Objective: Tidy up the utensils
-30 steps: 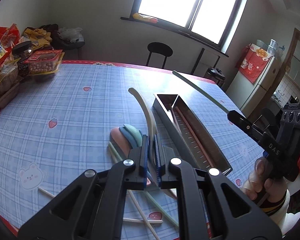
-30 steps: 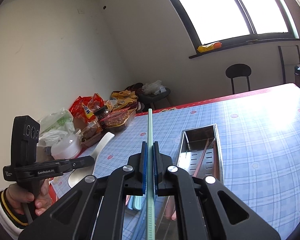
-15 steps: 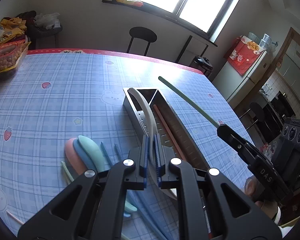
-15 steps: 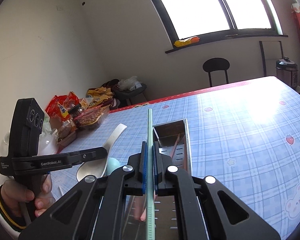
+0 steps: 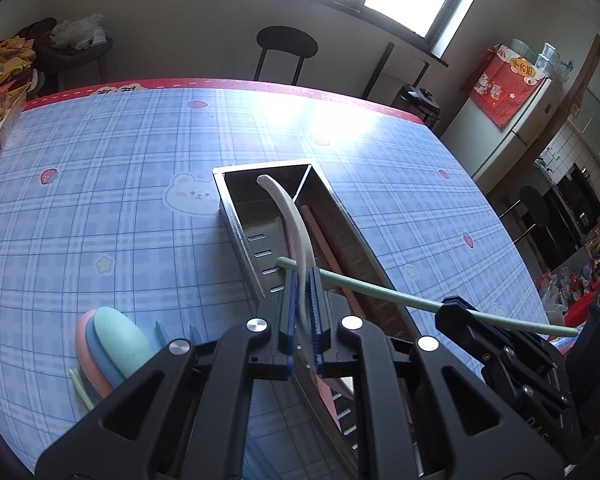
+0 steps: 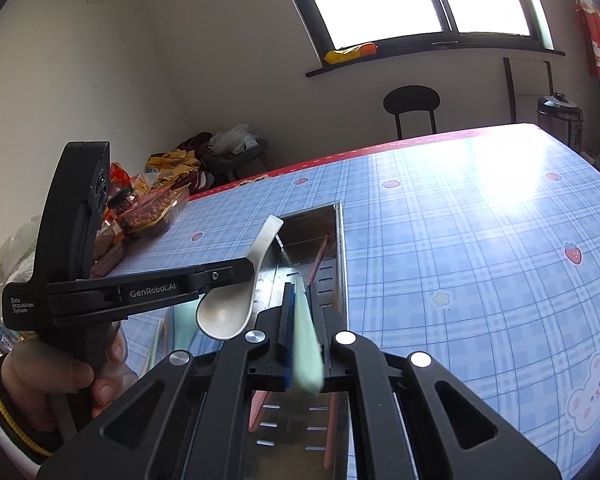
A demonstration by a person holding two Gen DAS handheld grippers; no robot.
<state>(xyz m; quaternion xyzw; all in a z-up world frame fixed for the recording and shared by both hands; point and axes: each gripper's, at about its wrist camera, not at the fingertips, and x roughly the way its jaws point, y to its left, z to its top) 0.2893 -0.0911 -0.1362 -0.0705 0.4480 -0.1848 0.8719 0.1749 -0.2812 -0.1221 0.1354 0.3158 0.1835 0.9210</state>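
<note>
My left gripper (image 5: 302, 320) is shut on a white spoon (image 5: 288, 208), held over the left compartment of the metal utensil tray (image 5: 236, 216). The spoon's bowl shows in the right wrist view (image 6: 224, 312). My right gripper (image 6: 304, 336) is shut on a green chopstick (image 6: 306, 340), held over the same tray (image 6: 342, 240); in the left wrist view the chopstick (image 5: 380, 290) crosses the tray, its tip near the spoon. Pink chopsticks (image 5: 328, 248) lie in the right compartment.
Pink, blue and green spoons (image 5: 112, 344) and green chopsticks (image 5: 78, 390) lie on the blue checked tablecloth left of the tray. Snack packs (image 6: 152, 208) stand at the far left edge. A black stool (image 5: 286, 46) stands behind the table.
Both grippers have moved in over the tray and lower. The spoon now hangs over the left compartment. The green chopstick has swung down across the tray.
</note>
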